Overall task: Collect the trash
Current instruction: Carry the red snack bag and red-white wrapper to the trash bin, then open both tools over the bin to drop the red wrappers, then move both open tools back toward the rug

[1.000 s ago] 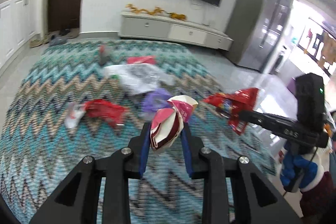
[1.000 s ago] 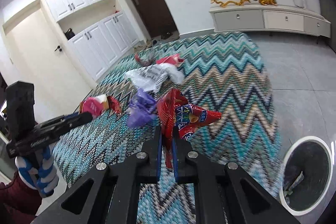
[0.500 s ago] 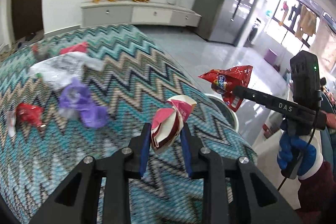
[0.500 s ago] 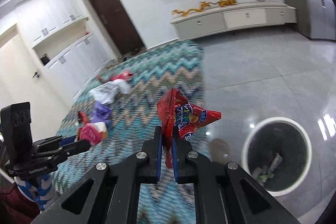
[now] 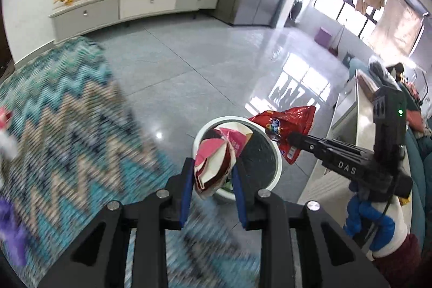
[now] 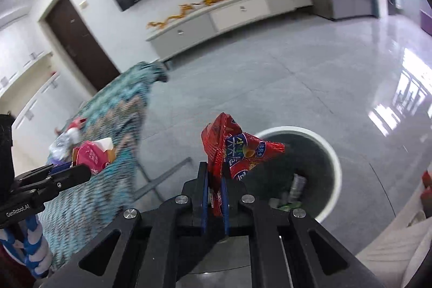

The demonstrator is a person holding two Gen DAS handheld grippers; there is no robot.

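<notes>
Crumpled pink-and-white carton (image 5: 216, 162): clamped between the left gripper's (image 5: 213, 184) jaws, hanging over the white-rimmed trash bin (image 5: 279, 166). Red snack wrapper (image 6: 232, 153): pinched tight in the right gripper's (image 6: 214, 196) jaws, at the bin's 9 o'clock rim. Zigzag rug (image 6: 108, 153): at the bin's 9 o'clock, more litter (image 6: 67, 136) blurred on it.

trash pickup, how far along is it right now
Done: a few scraps already lie in the bin. In hand: the left tool is shut on a pink and white carton, and the right tool is shut on a red snack bag, both near the bin. Left: more litter on the rug.
</notes>
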